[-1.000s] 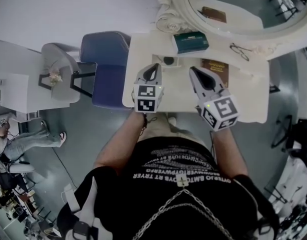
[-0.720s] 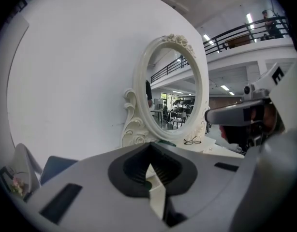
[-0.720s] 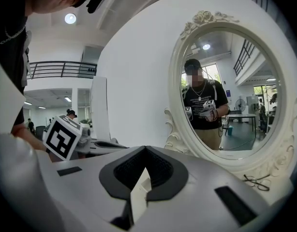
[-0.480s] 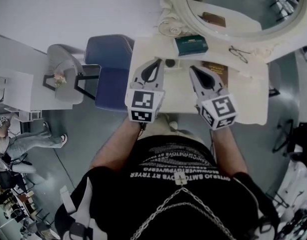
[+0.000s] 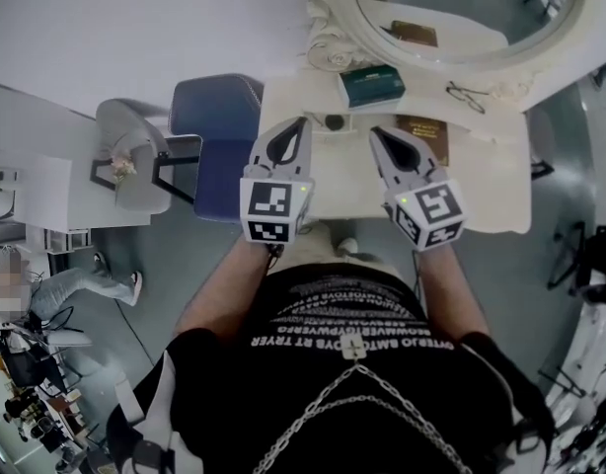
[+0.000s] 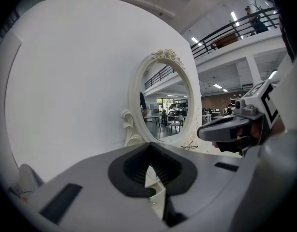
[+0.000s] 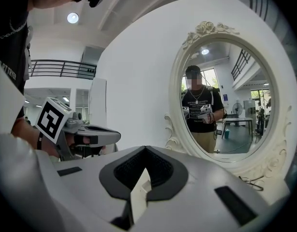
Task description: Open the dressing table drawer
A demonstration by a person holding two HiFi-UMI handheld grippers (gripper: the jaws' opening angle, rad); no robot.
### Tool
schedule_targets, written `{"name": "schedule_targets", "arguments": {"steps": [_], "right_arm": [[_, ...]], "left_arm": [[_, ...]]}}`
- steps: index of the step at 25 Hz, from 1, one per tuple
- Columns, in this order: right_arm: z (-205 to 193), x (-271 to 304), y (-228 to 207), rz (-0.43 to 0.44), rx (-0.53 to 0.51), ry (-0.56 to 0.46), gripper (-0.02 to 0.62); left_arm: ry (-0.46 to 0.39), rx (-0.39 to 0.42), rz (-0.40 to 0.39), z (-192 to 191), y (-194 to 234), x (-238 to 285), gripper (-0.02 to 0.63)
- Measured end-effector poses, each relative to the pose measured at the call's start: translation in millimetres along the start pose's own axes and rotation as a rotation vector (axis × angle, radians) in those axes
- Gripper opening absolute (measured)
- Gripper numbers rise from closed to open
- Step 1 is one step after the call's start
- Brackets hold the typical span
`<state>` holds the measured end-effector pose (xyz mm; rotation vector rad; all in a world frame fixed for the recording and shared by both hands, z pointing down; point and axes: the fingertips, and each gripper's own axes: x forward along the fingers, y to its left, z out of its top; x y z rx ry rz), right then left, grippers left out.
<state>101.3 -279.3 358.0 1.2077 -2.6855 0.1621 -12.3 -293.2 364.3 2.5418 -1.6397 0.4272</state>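
The cream dressing table (image 5: 481,191) stands in front of me in the head view, its oval mirror (image 5: 451,52) at the back. Its drawer front is hidden below the tabletop's near edge. My left gripper (image 5: 299,124) is shut and empty, held above the table's left part. My right gripper (image 5: 376,134) hovers beside it over the middle, jaws together, nothing in them. The left gripper view shows shut jaws (image 6: 149,172) pointing at the mirror (image 6: 163,103). In the right gripper view the closed jaws (image 7: 142,177) face the mirror (image 7: 226,100), which reflects the person.
On the tabletop lie a green box (image 5: 372,85), a brown booklet (image 5: 426,136), spectacles (image 5: 466,94) and a small dark round item (image 5: 333,121). A blue chair (image 5: 216,146) stands left of the table, a grey side table (image 5: 130,166) beyond it.
My left gripper has risen and looks larger in the head view, its tip a little further over the table. The right gripper has stayed nearly where it was.
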Motion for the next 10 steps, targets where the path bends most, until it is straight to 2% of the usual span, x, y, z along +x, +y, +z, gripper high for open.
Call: {"name": "schedule_targets", "arguments": {"steps": [10], "right_arm": [[-5.2, 41.2, -0.9, -0.073, 0.035, 0.044, 0.002]], "left_arm": [[-0.001, 0.012, -0.057, -3.2, 43.2, 11.8, 0.005]]}}
